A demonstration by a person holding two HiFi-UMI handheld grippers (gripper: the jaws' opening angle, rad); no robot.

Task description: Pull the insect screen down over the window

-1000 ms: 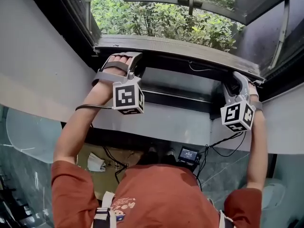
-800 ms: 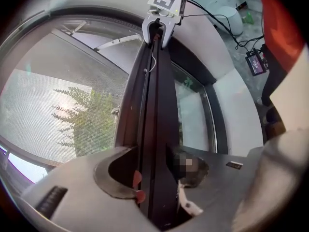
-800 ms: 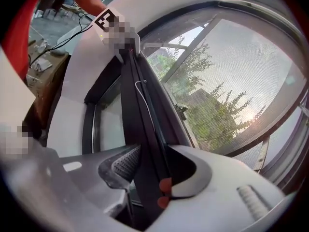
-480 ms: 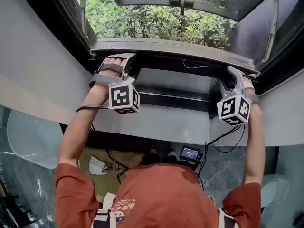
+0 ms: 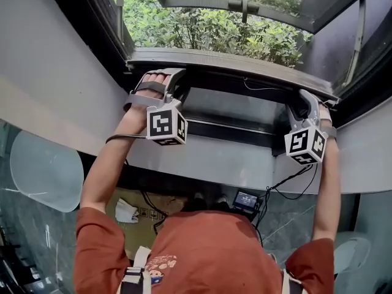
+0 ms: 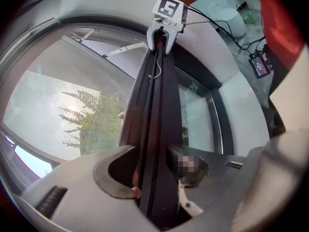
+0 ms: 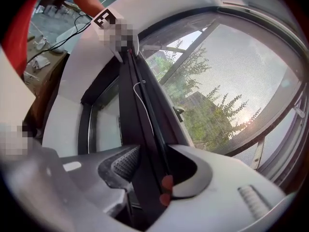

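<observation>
Little has shifted over the last second. Both hands keep their places, and only the right tongs have just been opening a shade, with the pull bar between them.

At upper left of centre in the head view, the left tongs are clenched on the bar. Their own view shows the dark bar filling the gap, with a pad against each side. The insect screen is already drawn across the window, its mesh lying over the greenery in both gripper views. Its bar runs across the upper middle of the head view, just above the dark lower rail. At the right, the right tongs also grasp the bar, pads touching it despite the slight easing.

We judge the pull nearly done. What remains is to seat the bar on the rail, which calls for an even downward press from both ends so it does not skew, and only then a release.

From the head view we cannot tell whether the bar already meets the rail. The hands and marker cubes hide the tips of the tongs there. We cannot see a catch, and mosaic patches blur part of one pad.
</observation>
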